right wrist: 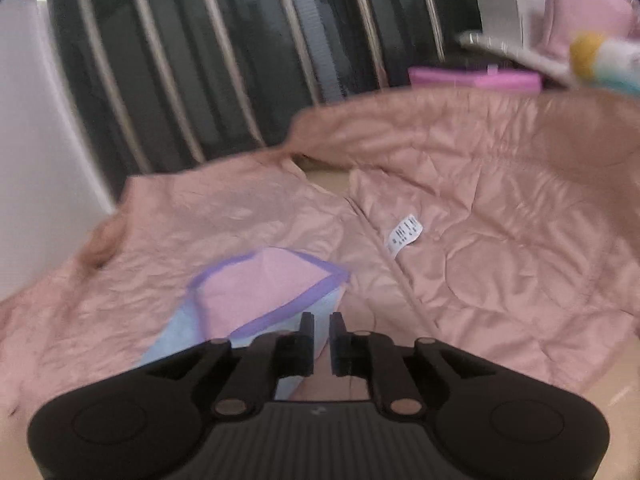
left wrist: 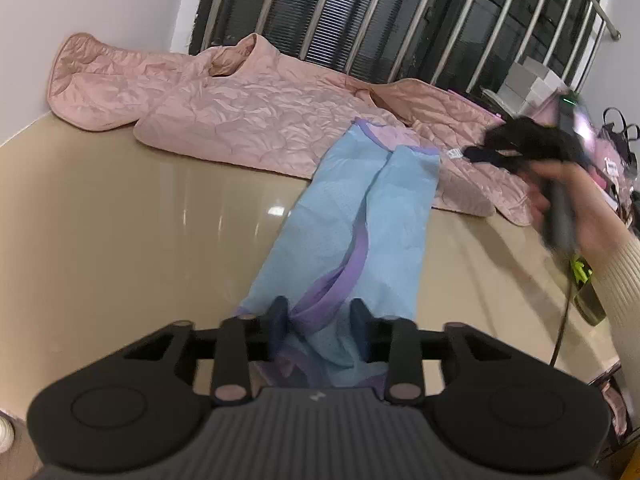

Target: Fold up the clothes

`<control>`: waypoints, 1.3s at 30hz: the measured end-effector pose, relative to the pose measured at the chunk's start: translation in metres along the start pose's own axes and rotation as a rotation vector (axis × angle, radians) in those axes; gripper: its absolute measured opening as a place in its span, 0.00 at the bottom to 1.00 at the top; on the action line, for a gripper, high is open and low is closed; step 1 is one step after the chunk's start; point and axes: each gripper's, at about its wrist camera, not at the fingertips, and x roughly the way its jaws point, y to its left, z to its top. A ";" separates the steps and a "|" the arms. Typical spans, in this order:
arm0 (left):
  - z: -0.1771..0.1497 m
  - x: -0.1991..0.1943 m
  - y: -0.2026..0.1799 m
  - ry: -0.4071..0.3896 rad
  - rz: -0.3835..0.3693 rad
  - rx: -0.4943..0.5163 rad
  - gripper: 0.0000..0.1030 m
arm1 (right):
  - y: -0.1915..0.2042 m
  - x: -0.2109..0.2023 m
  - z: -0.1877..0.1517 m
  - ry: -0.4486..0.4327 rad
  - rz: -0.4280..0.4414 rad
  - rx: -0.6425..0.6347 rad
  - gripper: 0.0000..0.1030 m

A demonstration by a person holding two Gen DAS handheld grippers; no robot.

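A light blue garment with purple trim (left wrist: 360, 220) lies lengthwise on the beige table (left wrist: 120, 220), its far end resting on a pink quilted jacket (left wrist: 240, 120). My left gripper (left wrist: 320, 312) sits at the garment's near end, jaws apart, with the cloth lying loose between the fingers (left wrist: 280, 314). In the left wrist view my right gripper (left wrist: 476, 155) is blurred and held by a hand above the jacket, right of the garment. Its own view shows the right gripper (right wrist: 321, 328) with only a narrow slit and nothing in it, over the garment's pink-lined end (right wrist: 260, 284) and the jacket (right wrist: 500, 220).
A barred dark window (left wrist: 380, 12) runs behind the table. White boxes (left wrist: 532, 80), bags (left wrist: 620, 132) and pink items crowd the far right. A cable and a yellow-green object (left wrist: 580, 272) lie by the right table edge. A white care label (right wrist: 404, 236) shows on the jacket.
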 end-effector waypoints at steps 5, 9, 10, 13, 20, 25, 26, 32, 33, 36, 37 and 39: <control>0.005 -0.015 0.001 -0.076 0.042 0.025 0.71 | 0.015 -0.080 -0.068 0.029 0.086 -0.155 0.23; 0.010 -0.012 0.011 -0.060 0.052 0.009 0.77 | 0.020 -0.118 -0.127 0.080 0.096 -0.267 0.28; 0.010 -0.008 0.012 -0.047 0.049 0.009 0.77 | 0.020 -0.125 -0.138 0.098 0.106 -0.269 0.28; 0.008 0.001 0.013 -0.014 0.053 0.021 0.47 | 0.031 -0.144 -0.161 0.116 0.180 -0.313 0.33; -0.009 -0.005 -0.004 -0.001 0.050 0.017 0.13 | 0.072 -0.151 -0.171 0.115 0.272 -0.430 0.34; -0.028 -0.018 -0.033 0.031 0.019 0.048 0.13 | 0.082 -0.158 -0.174 0.085 0.255 -0.476 0.34; -0.031 -0.020 -0.041 0.044 -0.003 0.065 0.14 | 0.081 -0.160 -0.174 0.078 0.239 -0.491 0.34; -0.040 -0.040 -0.063 0.016 -0.062 0.071 0.30 | 0.056 -0.189 -0.173 0.051 0.172 -0.492 0.37; -0.038 -0.046 -0.063 0.006 -0.063 0.075 0.31 | 0.052 -0.196 -0.175 0.043 0.155 -0.487 0.41; -0.037 -0.064 -0.060 -0.024 -0.043 0.140 0.43 | 0.038 -0.219 -0.185 0.020 0.134 -0.462 0.42; -0.038 -0.070 -0.059 -0.029 -0.039 0.174 0.51 | 0.034 -0.226 -0.189 0.014 0.151 -0.456 0.42; -0.041 -0.075 -0.058 -0.029 -0.025 0.228 0.52 | 0.031 -0.240 -0.197 -0.014 0.204 -0.468 0.42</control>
